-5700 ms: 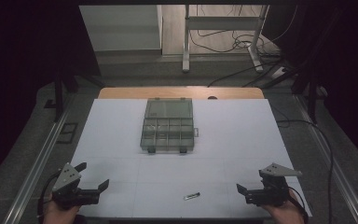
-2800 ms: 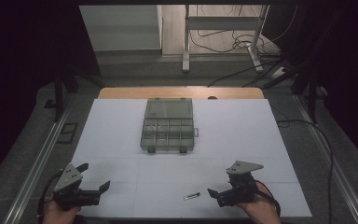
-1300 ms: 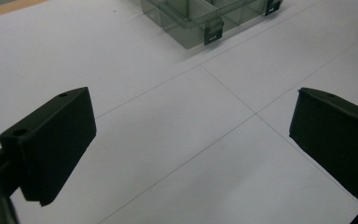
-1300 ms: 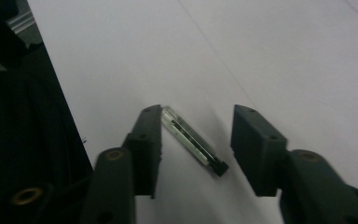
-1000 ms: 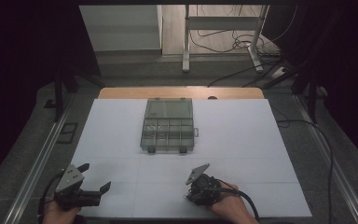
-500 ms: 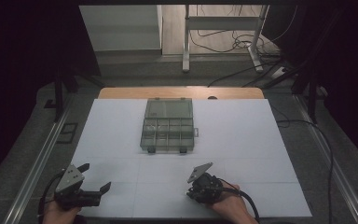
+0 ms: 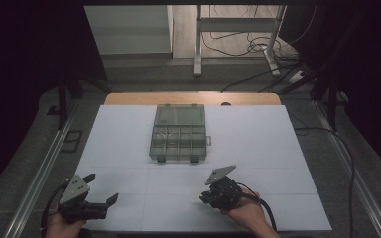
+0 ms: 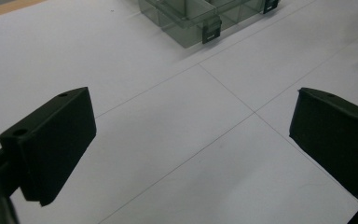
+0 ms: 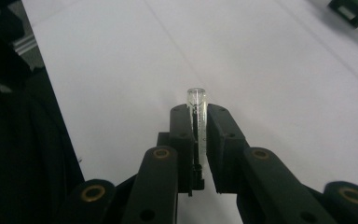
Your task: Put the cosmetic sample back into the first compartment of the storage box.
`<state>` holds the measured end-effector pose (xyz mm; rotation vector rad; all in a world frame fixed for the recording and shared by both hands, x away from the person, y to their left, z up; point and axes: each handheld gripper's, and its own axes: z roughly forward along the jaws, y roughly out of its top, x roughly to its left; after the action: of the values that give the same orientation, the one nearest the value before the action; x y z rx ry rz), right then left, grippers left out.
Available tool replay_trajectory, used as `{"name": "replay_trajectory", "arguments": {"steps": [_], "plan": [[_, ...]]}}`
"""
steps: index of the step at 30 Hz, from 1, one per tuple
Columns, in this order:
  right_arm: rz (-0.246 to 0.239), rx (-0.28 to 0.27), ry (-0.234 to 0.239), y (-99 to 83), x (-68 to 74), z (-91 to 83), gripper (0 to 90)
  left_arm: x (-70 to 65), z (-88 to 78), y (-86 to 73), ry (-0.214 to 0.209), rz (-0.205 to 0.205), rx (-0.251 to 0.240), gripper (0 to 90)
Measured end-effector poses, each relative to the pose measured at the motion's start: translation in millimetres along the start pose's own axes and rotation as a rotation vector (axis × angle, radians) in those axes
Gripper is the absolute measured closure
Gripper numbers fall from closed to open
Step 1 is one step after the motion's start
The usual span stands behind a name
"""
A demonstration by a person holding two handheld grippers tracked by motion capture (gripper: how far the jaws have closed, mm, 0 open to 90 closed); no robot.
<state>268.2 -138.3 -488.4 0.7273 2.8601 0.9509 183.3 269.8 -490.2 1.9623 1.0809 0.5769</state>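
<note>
Near edge of the table [image 7: 278, 148]: the left gripper [image 7: 100, 204] rests with jaws wide apart; the right gripper [image 9: 199, 122] is closed on a clear tube [image 9: 197, 103], whose tip projects past the jaws. Farther back, mid-table, lies a compartment box [image 7: 178, 133].

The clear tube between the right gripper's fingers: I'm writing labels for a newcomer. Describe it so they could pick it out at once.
Start at the white table sheet and find the right gripper, low and right of centre in the high view. A small clear tube is pinched between its fingers, the rounded tip poking past them. Unlike the grey compartment box farther back, it is slim, transparent and held.
</note>
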Motion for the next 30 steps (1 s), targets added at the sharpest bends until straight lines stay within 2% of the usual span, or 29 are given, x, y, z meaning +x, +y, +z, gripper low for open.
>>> {"name": "replay_trajectory", "arguments": {"steps": [7, 20, 27, 30], "plan": [[0.01, -0.04, -0.005, 8.0, -6.7, -4.3, 80.9, 0.3, 0.0, -0.2, -0.001, -0.004, -0.003, 1.0], [0.02, -0.077, -0.018, 20.0, -14.9, -5.6, 80.9, 0.8, -0.1, -0.2, -0.004, -0.008, -0.002, 1.0], [0.033, -0.098, -0.02, 27.3, -21.7, -4.8, 80.8, 2.4, -0.1, -0.5, -0.028, -0.012, -0.005, 1.1], [0.038, -0.108, -0.019, 30.9, -24.8, -4.3, 80.9, 3.9, -0.2, -0.8, -0.029, -0.026, -0.009, 1.1]]}}
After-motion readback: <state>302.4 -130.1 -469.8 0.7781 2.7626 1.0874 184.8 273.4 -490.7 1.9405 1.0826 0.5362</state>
